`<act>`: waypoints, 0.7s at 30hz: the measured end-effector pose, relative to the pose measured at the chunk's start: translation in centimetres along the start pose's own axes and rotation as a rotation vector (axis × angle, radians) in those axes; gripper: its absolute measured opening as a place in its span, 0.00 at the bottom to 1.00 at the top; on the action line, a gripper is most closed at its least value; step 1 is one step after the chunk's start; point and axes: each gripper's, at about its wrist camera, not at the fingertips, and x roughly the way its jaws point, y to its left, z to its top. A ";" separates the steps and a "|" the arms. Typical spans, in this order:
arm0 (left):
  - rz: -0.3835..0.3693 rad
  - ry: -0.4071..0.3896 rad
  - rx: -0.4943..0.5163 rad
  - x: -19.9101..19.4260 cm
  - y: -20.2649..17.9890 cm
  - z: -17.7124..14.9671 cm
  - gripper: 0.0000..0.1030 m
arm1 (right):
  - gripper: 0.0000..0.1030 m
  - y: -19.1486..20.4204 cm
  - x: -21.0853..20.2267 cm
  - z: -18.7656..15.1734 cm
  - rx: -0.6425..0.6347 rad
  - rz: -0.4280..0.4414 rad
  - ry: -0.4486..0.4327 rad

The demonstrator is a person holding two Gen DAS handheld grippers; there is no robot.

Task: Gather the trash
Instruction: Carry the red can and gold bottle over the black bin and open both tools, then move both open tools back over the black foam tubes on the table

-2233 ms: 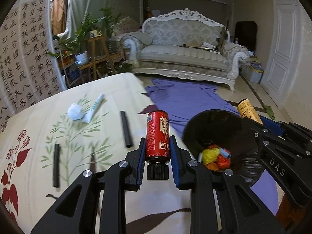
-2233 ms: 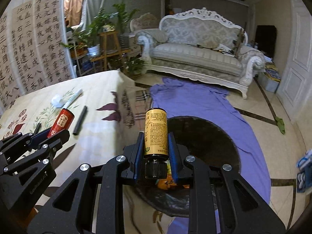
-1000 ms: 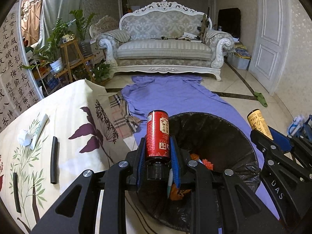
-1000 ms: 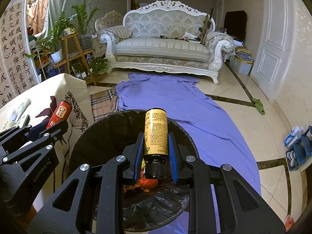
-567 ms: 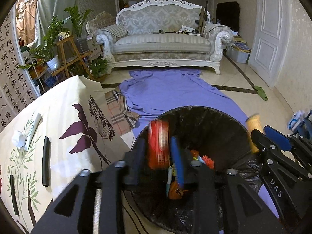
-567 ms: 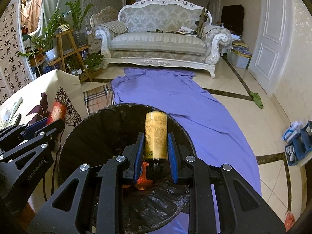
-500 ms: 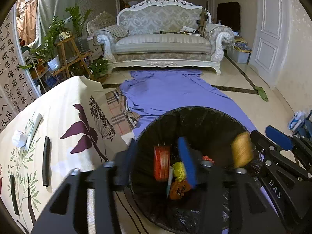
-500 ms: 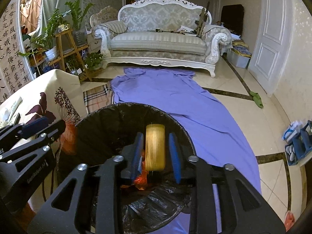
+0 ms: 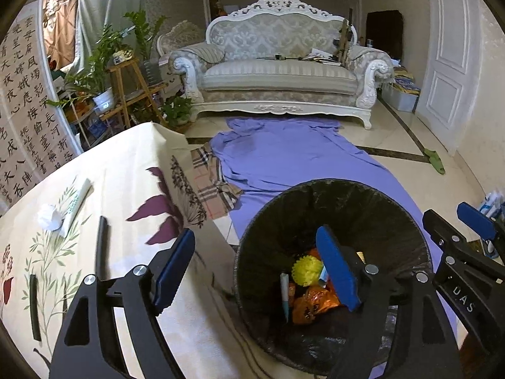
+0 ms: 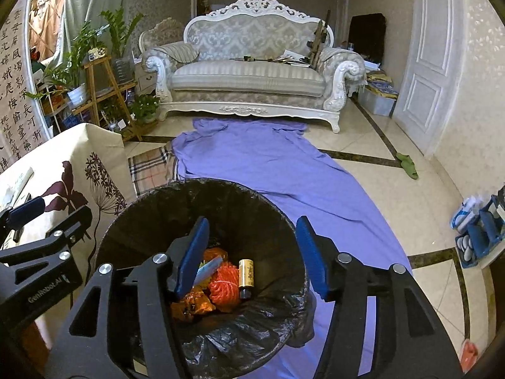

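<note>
From the left wrist view, the left gripper (image 9: 254,265) hangs with its blue-padded jaws spread wide and nothing between them, straddling the near left rim of the black-lined trash bin (image 9: 372,189). The bin stands on the floor just beside the edge of the floral tablecloth (image 9: 132,170), and a purple sheet (image 9: 293,158) runs from behind it toward the sofa (image 9: 277,72). Inside lie a yellow ball (image 9: 305,271), orange wrappers (image 9: 311,300) and a thin tube (image 9: 284,293). On the cloth, well left of the jaws, lie a crumpled white paper (image 9: 49,218), a white tube (image 9: 75,202) and two black sticks (image 9: 101,246). The right gripper's black frame shows at the right edge, past the bin's far side. From the right wrist view, the right gripper (image 10: 251,252) is likewise wide open and empty, directly above the bin's mouth; a yellow bottle (image 10: 246,273) lies on the heap below, beside an orange ball (image 10: 224,284). Open tiled floor (image 10: 394,195) stretches to the right.
</note>
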 end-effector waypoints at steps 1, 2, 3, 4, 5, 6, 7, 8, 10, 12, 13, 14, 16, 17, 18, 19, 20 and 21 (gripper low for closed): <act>0.008 -0.004 -0.007 -0.3 0.5 0.0 0.75 | 0.57 0.2 -0.1 0.0 0.000 0.006 0.001; 0.013 -0.006 -0.010 -0.5 0.6 -0.1 0.75 | 0.58 0.3 -0.1 0.1 -0.001 0.010 0.002; 0.019 -0.010 -0.015 -0.8 1.1 -0.1 0.76 | 0.59 0.6 -0.2 0.1 -0.004 0.017 0.002; 0.025 -0.012 -0.019 -0.9 1.4 -0.2 0.76 | 0.59 1.0 -0.3 0.1 -0.009 0.022 0.001; 0.033 -0.014 -0.026 -1.1 1.8 -0.2 0.76 | 0.59 1.0 -0.4 0.1 -0.013 0.026 0.000; 0.042 -0.016 -0.036 -1.4 2.4 -0.3 0.77 | 0.59 1.5 -0.4 0.2 -0.020 0.034 0.000; 0.047 -0.014 -0.044 -1.5 2.9 -0.4 0.77 | 0.59 1.8 -0.5 0.2 -0.024 0.040 0.000; 0.051 -0.013 -0.050 -1.6 3.4 -0.5 0.77 | 0.59 2.3 -0.6 0.2 -0.031 0.050 0.001; 0.069 -0.013 -0.066 -2.0 4.4 -0.7 0.77 | 0.59 3.1 -0.7 0.3 -0.040 0.067 0.003; 0.085 -0.013 -0.078 -2.3 5.4 -0.9 0.77 | 0.60 4.2 -0.9 0.4 -0.051 0.090 0.005; 0.097 -0.015 -0.087 -2.5 6.0 -1.0 0.77 | 0.60 4.9 -1.1 0.5 -0.058 0.102 0.004; 0.107 -0.017 -0.096 -2.8 6.6 -1.1 0.77 | 0.61 5.4 -1.2 0.5 -0.067 0.112 0.001; 0.129 -0.022 -0.118 -3.3 7.9 -1.3 0.78 | 0.65 6.7 -1.6 0.6 -0.084 0.130 -0.006; 0.140 -0.022 -0.129 -3.5 8.6 -1.4 0.78 | 0.65 7.3 -1.8 0.6 -0.093 0.140 -0.008; 0.155 -0.021 -0.144 -3.7 9.5 -1.7 0.78 | 0.65 8.0 -1.9 0.7 -0.104 0.151 -0.010; 0.165 -0.020 -0.154 -3.9 10.1 -1.9 0.78 | 0.65 8.4 -2.0 0.7 -0.112 0.159 -0.011; 0.177 -0.019 -0.166 -4.2 10.8 -2.2 0.78 | 0.65 9.0 -2.1 0.7 -0.121 0.167 -0.012; 0.193 -0.016 -0.181 -4.4 11.7 -2.4 0.78 | 0.65 9.7 -2.2 0.7 -0.132 0.180 -0.011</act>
